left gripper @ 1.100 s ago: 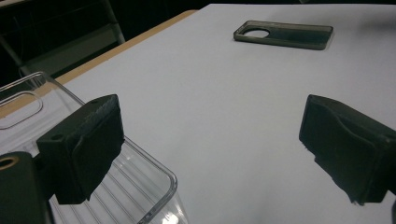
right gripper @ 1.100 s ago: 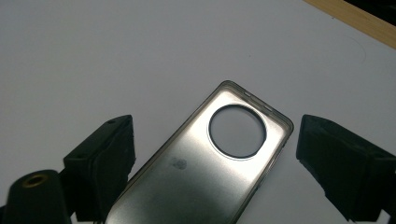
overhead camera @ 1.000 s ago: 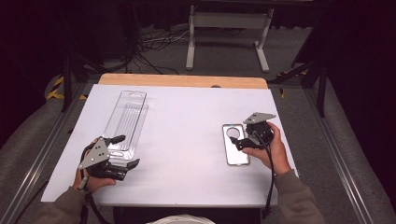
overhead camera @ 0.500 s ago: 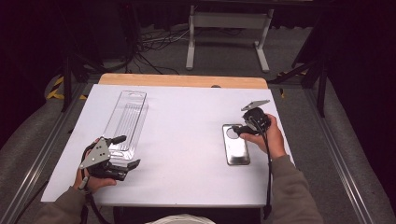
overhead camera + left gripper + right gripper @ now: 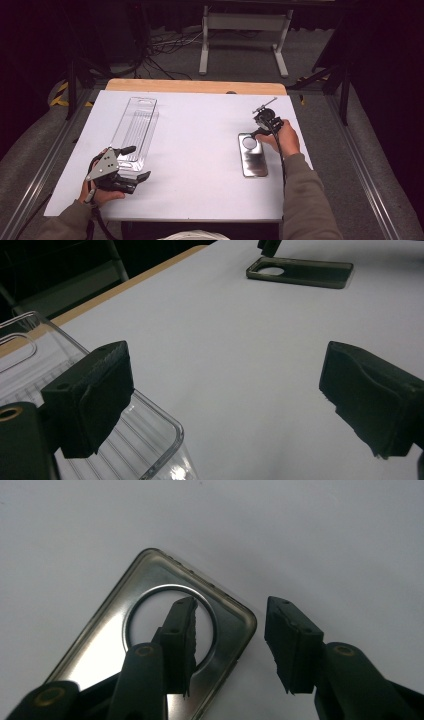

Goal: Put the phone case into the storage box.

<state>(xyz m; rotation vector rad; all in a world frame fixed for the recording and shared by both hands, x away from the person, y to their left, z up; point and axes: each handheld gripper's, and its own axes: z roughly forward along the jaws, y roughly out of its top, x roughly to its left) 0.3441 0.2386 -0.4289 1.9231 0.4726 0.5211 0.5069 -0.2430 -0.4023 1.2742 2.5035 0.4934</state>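
The landmark here is the phone case [image 5: 252, 155], a flat rectangle with rounded corners and a large round cut-out near its far end, lying on the white table [image 5: 200, 150] toward the right edge. Its surface looks smooth and metallic grey with a glossy sheen in the right gripper view [image 5: 150, 630], while in the left gripper view [image 5: 300, 272] it reads as a dark, low-rimmed frame; which of these is its true finish is hard to settle. No brand, label or writing can be read on it or anywhere else. The right tongs [image 5: 261, 131] hang at the case's far right corner, by the cut-out; their jaws have just been closing and stand partly apart, one black ribbed pad over the round hole and the other outside the case's edge, so the corner lies between them without the pads pressing on it as far as can be seen. Whether the inner pad touches the case cannot be told. The lower end of the case is cut off in the right gripper view. Well to the left of the case lies a clear plastic tray [image 5: 134, 131], long, ribbed and round-cornered, with a hang-tab slot at its far end; its near end is partly hidden behind the left tongs [image 5: 134, 162]. Those tongs are spread wide, one rubbery black pad just over the tray's near corner [image 5: 150, 440], the other over bare table, gripping nothing.
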